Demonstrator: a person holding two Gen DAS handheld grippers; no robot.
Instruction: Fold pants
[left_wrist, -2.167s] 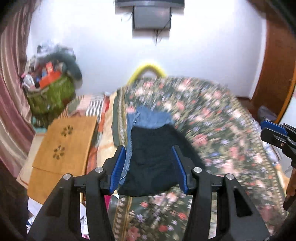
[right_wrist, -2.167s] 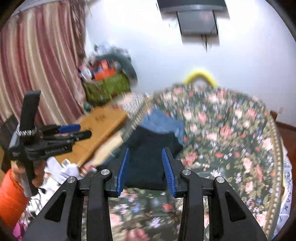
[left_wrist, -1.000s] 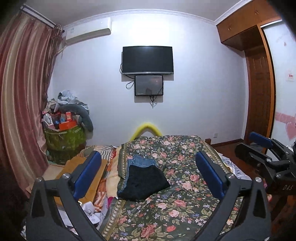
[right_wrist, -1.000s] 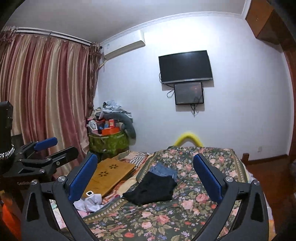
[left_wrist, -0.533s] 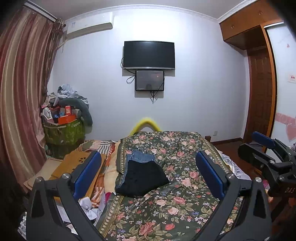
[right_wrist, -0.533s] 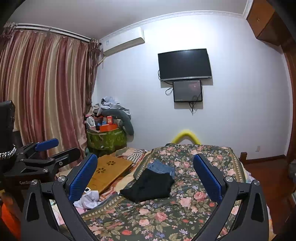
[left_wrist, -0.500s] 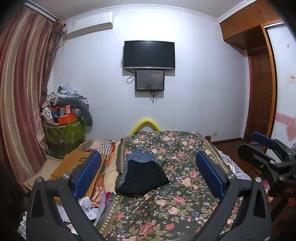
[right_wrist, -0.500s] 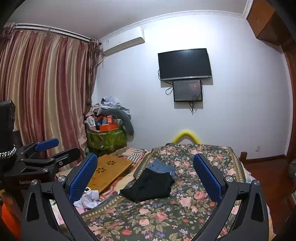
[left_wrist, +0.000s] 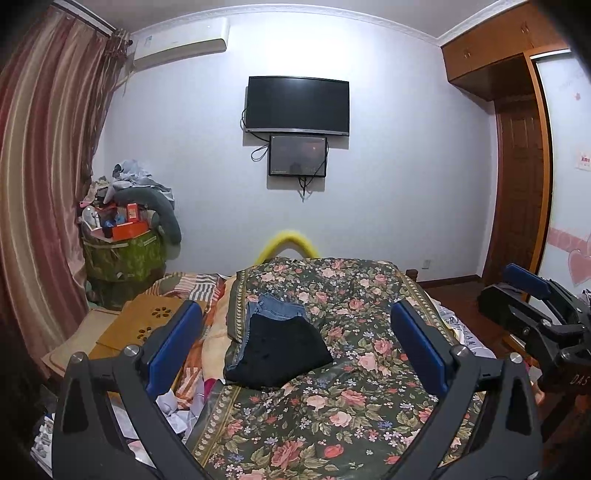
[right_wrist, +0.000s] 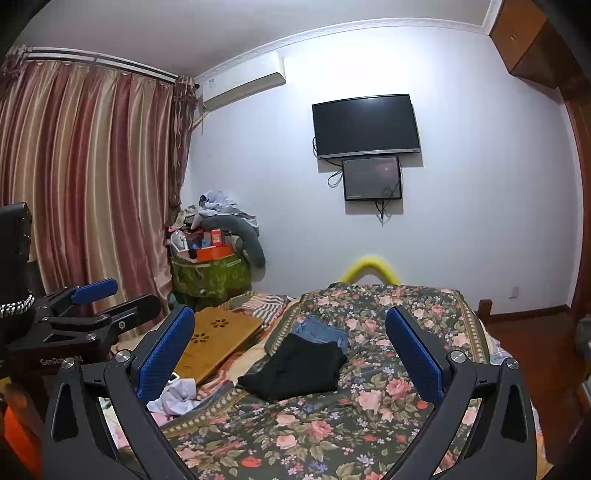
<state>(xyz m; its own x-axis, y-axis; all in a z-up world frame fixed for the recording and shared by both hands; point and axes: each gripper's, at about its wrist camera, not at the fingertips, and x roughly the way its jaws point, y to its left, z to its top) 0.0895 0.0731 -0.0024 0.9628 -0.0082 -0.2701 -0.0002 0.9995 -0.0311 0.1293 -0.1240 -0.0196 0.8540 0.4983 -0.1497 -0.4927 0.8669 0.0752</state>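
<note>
Folded black pants (left_wrist: 280, 352) lie on the floral bedspread (left_wrist: 354, 406), on top of folded blue jeans (left_wrist: 275, 308). They also show in the right wrist view: the black pants (right_wrist: 299, 369) over the jeans (right_wrist: 319, 330). My left gripper (left_wrist: 295, 343) is wide open and empty, held back from the bed. My right gripper (right_wrist: 291, 349) is wide open and empty too. Each gripper shows at the edge of the other's view: the right gripper (left_wrist: 532, 306) and the left gripper (right_wrist: 99, 306).
A wooden lap tray (right_wrist: 218, 341) lies left of the bed among striped bedding and crumpled clothes (right_wrist: 177, 397). A green bag piled with things (left_wrist: 122, 251) stands by the curtain. A TV (left_wrist: 297, 105) hangs on the far wall. A wardrobe (left_wrist: 517, 177) stands right.
Both grippers have pulled back from the folded pants, risen and opened wide. In the last half second the views have barely shifted.
</note>
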